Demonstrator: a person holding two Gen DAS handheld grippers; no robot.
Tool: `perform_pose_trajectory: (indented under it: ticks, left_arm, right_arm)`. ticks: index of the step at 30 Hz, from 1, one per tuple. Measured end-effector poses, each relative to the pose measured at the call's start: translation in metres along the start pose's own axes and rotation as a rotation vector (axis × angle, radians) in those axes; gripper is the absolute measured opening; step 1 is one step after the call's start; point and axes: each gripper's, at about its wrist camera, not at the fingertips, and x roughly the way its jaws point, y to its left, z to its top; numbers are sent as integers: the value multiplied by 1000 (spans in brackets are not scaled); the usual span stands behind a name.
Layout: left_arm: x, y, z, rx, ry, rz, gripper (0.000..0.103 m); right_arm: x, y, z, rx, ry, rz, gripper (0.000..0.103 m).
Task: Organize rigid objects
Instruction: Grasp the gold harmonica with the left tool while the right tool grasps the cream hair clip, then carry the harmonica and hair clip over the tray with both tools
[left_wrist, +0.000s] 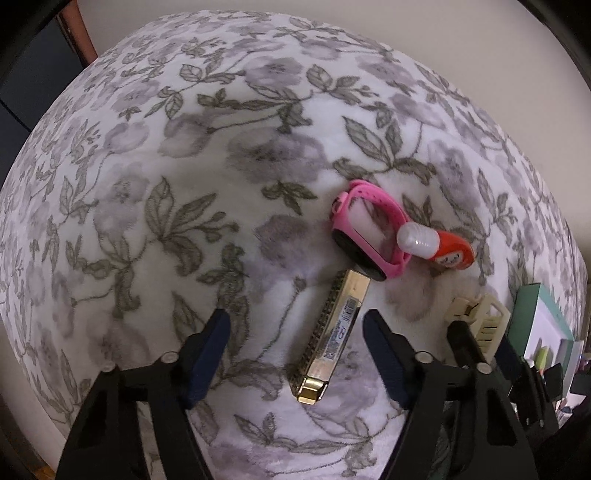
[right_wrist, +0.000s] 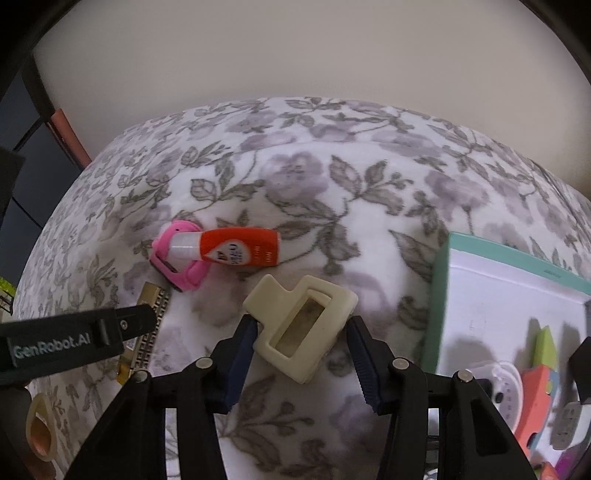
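Note:
A gold harmonica (left_wrist: 328, 336) lies on the floral blanket (left_wrist: 184, 166), between the fingers of my left gripper (left_wrist: 297, 317). That gripper points straight down and is open, with a gap on each side of the harmonica. Beyond it lie a pink watch (left_wrist: 365, 236) and an orange glue bottle (left_wrist: 439, 247), the bottle's white cap resting on the strap. My right gripper (right_wrist: 301, 328) is shut on a cream hair clip (right_wrist: 303, 325), with both pads against its sides. The hair clip (left_wrist: 480, 321) also shows at the right of the left wrist view.
A teal-rimmed white box (right_wrist: 443, 295) stands at the right and holds several small items, among them a white watch (right_wrist: 498, 387). The blanket ends at a pale wall behind. A red-brown frame (right_wrist: 70, 140) and dark furniture stand at the far left.

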Motion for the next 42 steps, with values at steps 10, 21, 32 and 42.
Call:
perform_pose_trajectory:
  ticks: [10,21,32,42]
  left_arm:
    - [13,-21,-11,49,10,23,31]
    - [17,-49,-19,90,-22,83,26]
    - [5,-38,-14,57,-36,60,16]
    - [-51,-46,-11,91,-148,21,16]
  right_arm:
    - [-4,-8,-1,11,8,1,53]
    - [-12,-11,-1,14,8,0,53]
    - [-38,-21,7,34,-32,19,53]
    - [-85,-47,21,75,-121,-2,53]
